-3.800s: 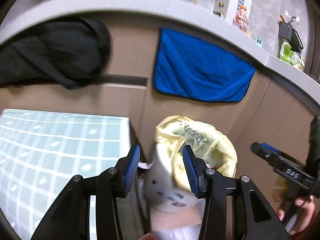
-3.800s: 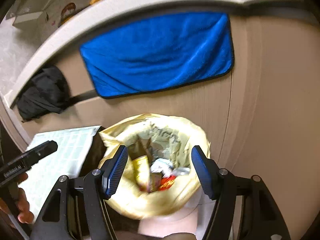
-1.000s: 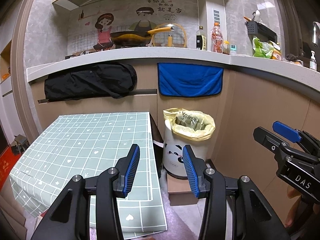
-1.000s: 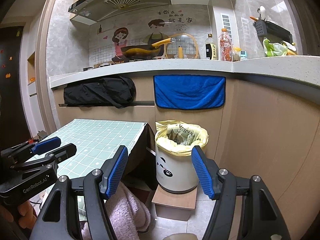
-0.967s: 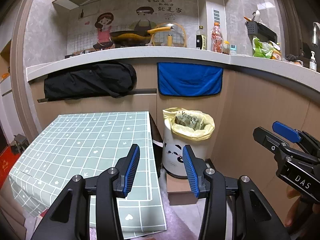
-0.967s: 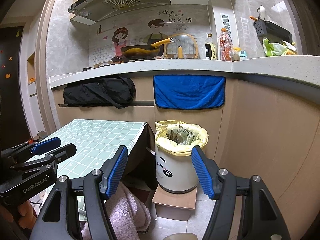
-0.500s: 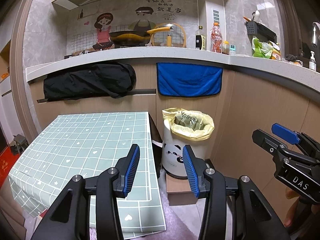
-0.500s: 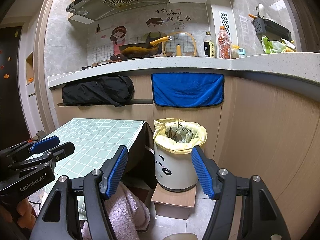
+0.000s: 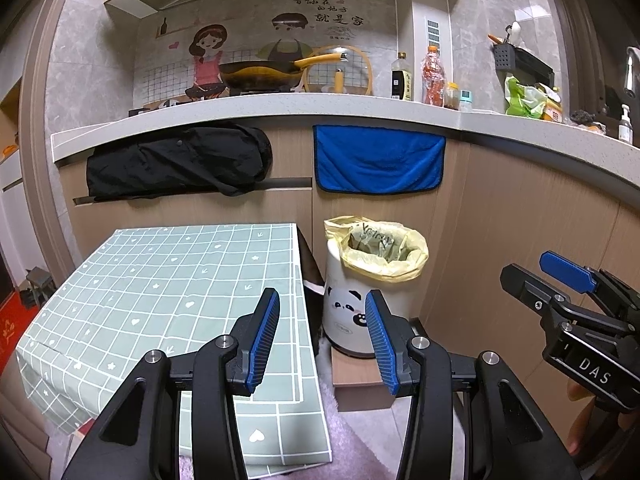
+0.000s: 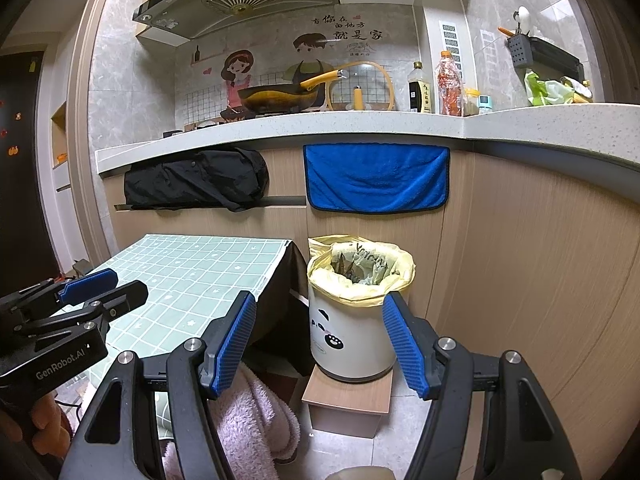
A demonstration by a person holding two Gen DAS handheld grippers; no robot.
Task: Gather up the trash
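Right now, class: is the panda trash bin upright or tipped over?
Upright. The panda trash bin stands on a small wooden block, its yellow bag rim facing up.

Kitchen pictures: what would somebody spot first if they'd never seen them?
Probably the panda bin with its yellow bag, standing on a small box beside the green checked table. Above it a bright blue towel hangs from the counter. Both open claws, left and right, frame the bin, holding nothing.
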